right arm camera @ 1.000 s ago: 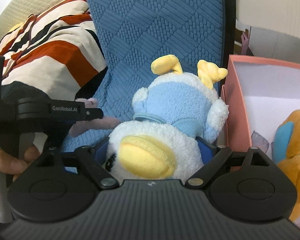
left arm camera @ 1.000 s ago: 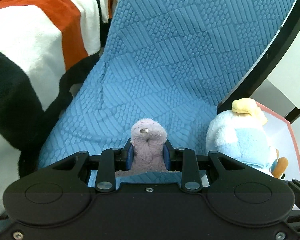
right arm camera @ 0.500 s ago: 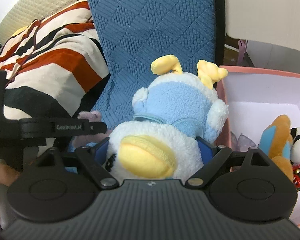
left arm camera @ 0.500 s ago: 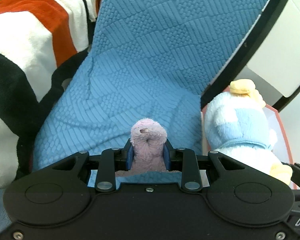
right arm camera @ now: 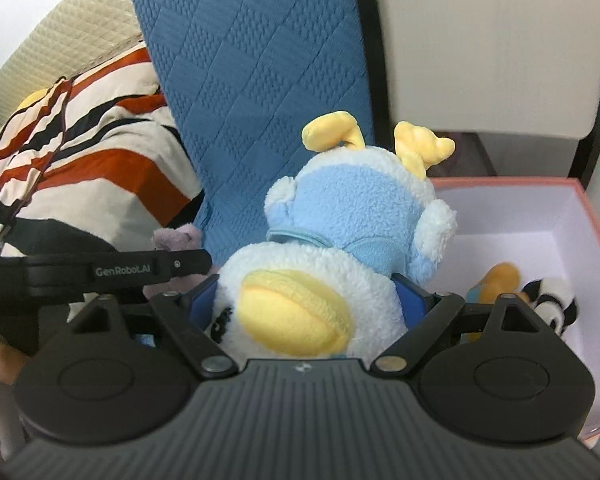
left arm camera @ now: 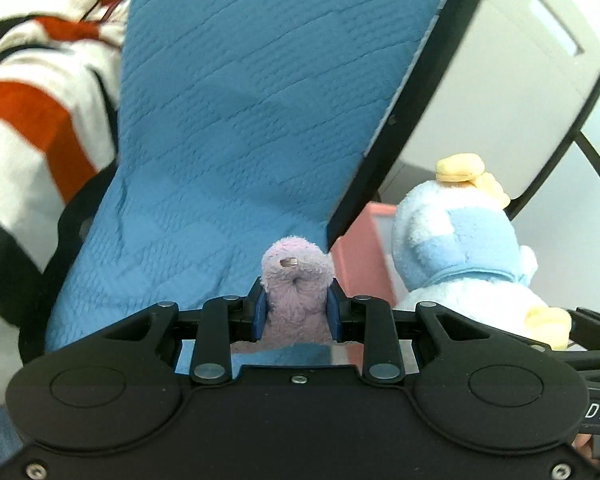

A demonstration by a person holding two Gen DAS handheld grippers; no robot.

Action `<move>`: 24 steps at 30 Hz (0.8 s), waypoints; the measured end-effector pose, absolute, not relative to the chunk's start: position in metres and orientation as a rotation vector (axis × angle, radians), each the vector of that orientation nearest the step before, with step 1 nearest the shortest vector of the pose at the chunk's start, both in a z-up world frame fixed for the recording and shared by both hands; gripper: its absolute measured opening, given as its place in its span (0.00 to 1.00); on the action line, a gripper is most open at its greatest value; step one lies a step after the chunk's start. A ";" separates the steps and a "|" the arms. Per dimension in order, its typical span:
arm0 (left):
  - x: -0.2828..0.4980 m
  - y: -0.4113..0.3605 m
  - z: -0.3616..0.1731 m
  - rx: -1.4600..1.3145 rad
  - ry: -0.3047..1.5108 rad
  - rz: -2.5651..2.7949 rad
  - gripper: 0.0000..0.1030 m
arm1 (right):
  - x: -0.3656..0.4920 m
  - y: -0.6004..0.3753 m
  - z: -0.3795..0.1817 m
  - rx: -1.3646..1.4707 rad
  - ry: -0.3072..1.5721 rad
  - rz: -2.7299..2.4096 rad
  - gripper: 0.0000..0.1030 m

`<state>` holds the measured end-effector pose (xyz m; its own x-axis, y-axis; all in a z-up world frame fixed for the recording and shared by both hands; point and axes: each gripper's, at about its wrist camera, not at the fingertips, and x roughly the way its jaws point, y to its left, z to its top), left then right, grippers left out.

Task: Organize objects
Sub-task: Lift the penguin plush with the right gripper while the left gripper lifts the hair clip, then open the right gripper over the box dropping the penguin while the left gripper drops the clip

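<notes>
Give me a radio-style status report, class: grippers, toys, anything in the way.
Left gripper shut on purple plush. Right gripper shut on blue-and-white duck. Pink box open, two toys already inside. Nothing blocking it.

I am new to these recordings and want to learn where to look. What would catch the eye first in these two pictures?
First, the duck, a blue and white plush with a yellow beak, held upside down in the right tool. Next, the small purple plush pinched in the left tool, above the blue quilt. At the right stands an open pink box, white inside, with a panda and an orange toy in it.
</notes>
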<state>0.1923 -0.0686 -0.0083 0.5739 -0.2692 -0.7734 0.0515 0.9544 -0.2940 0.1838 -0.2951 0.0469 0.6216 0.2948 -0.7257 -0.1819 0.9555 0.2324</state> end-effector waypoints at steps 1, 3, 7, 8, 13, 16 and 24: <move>0.195 -0.073 -0.004 -0.246 0.940 -0.198 0.27 | 0.185 -0.301 0.052 0.142 0.852 0.271 0.87; 0.200 -0.086 0.006 -0.243 0.937 -0.220 0.27 | 0.187 -0.313 0.061 0.146 0.839 0.259 0.87; 0.210 -0.110 0.015 -0.244 0.938 -0.263 0.27 | 0.189 -0.341 0.076 0.149 0.811 0.226 0.87; 0.212 -0.117 0.017 -0.242 0.939 -0.272 0.27 | 0.189 -0.349 0.079 0.149 0.804 0.213 0.87; 0.220 -0.153 0.011 -0.211 0.954 -0.317 0.27 | 0.188 -0.390 0.083 0.128 0.780 0.136 0.87; 0.224 -0.174 0.000 -0.208 0.974 -0.340 0.27 | 0.189 -0.411 0.076 0.119 0.779 0.102 0.87; 0.226 -0.226 -0.043 -0.185 1.071 -0.375 0.27 | 0.196 -0.451 0.028 0.075 0.812 0.056 0.87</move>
